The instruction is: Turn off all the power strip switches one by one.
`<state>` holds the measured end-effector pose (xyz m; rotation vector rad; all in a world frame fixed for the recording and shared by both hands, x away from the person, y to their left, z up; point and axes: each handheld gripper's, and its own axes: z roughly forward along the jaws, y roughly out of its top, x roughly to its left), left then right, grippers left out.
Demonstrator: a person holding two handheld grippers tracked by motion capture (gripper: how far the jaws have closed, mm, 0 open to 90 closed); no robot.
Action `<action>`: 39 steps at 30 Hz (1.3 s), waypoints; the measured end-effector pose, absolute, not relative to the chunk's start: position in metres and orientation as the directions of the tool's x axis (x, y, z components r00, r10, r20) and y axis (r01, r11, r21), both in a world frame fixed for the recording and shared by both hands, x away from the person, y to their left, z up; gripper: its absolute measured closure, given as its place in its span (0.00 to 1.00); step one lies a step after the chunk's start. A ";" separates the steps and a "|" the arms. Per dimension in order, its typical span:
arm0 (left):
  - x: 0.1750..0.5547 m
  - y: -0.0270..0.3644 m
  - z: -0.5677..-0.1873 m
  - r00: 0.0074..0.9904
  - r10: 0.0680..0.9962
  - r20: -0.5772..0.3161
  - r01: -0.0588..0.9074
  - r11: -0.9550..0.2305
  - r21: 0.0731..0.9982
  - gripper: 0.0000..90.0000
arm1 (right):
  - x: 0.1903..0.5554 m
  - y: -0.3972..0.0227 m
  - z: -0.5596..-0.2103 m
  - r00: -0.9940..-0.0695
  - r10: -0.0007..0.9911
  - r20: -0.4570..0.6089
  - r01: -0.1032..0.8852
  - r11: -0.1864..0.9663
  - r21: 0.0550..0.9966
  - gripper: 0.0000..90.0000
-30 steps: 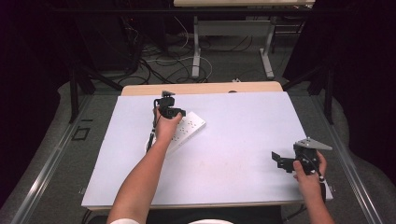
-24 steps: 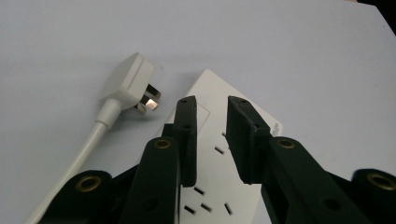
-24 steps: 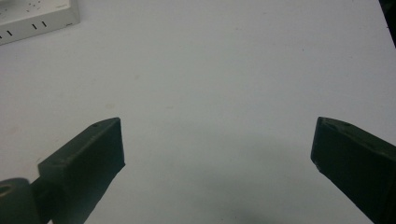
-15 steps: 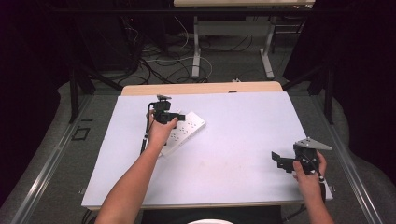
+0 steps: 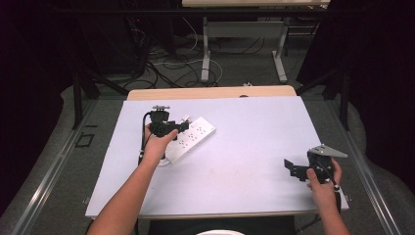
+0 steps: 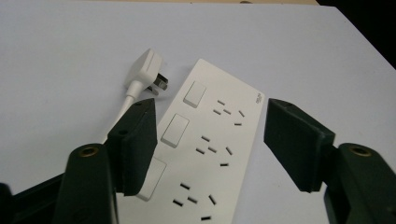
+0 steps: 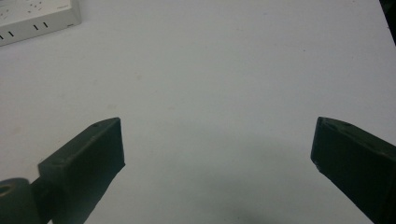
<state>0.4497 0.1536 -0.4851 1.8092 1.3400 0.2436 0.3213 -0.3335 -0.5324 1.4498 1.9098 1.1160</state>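
Dark curtains and tangled floor cables surround a white-topped desk with a wooden strip along its far edge. On the desk, toward ten o'clock from its centre, lies a white power strip, set at a slant, flat on the surface. Its white plug rests on the desk just beside the strip's far end, prongs toward it, the cord running back under the left claw. The left claw hovers over the strip with its jaws wide apart, one to each side of the strip's width, clamped on nothing. The left hand holds it from the near side. At four o'clock, near the desk's edge, the right hand holds the right claw, jaws spread apart over bare desk, well apart from the strip.
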 end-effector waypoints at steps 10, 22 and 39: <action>0.422 0.184 -0.485 0.415 0.846 -0.333 0.653 -0.022 0.757 0.28 | 0.322 -0.334 -0.533 -0.319 0.944 0.088 0.535 0.102 0.838 0.02; 0.395 0.217 -0.500 0.345 0.878 -0.332 0.669 0.018 0.743 0.18 | 0.321 -0.333 -0.533 -0.319 0.944 0.090 0.538 0.102 0.837 0.02; 0.377 0.234 -0.514 0.302 0.884 -0.356 0.678 0.063 0.732 0.01 | 0.322 -0.332 -0.534 -0.315 0.946 0.082 0.535 0.105 0.839 0.02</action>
